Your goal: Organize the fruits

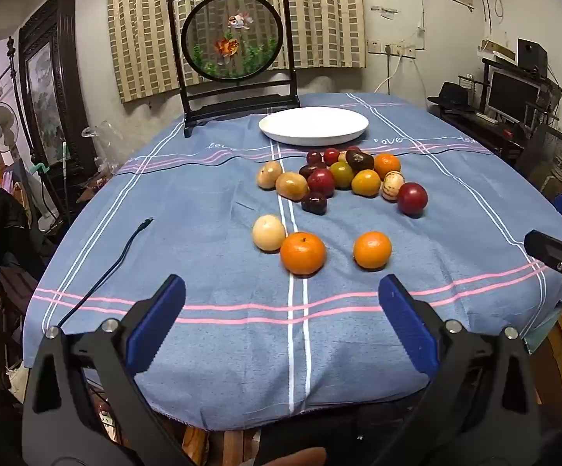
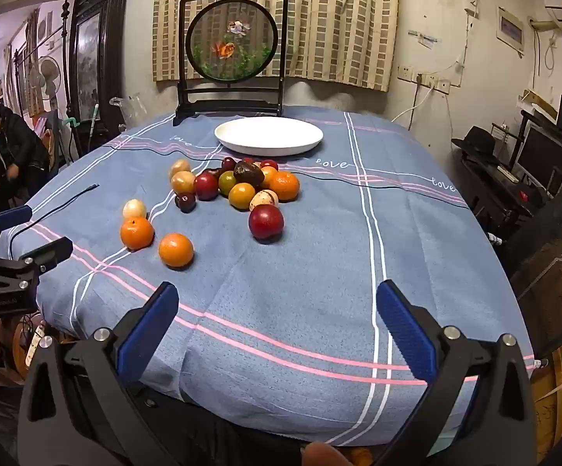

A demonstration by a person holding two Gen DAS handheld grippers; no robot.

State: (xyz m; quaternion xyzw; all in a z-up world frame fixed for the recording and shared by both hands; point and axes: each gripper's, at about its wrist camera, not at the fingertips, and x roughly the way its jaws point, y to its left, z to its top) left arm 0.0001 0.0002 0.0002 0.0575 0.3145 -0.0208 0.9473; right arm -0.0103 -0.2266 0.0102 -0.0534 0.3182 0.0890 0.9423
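Fruits on a cloth-covered surface (image 1: 203,349), seen along both tools. The left hand-held gripper (image 1: 281,299) faces the nearest orange (image 1: 303,253), which lies straight ahead of it and just beyond its blue fingertips (image 1: 172,291), touching a pale round fruit (image 1: 268,232) on its far left side. A second orange (image 1: 372,250) sits apart to the right, ahead of the right-hand fingertip. The round fruits offer no long axis to align with. The right hand-held gripper (image 2: 277,299) sees the same two oranges (image 2: 137,233) (image 2: 175,249) off to its left, so the left tool is judged the nearer to both; a lone red fruit (image 2: 266,221) lies ahead of the right tool. The main fruit pile (image 1: 343,178) lies farther on, between the near fruits and the empty white plate (image 1: 313,136) (the presumed destination). Both tools stand spread wide, holding and touching nothing, above the near edge of the surface.
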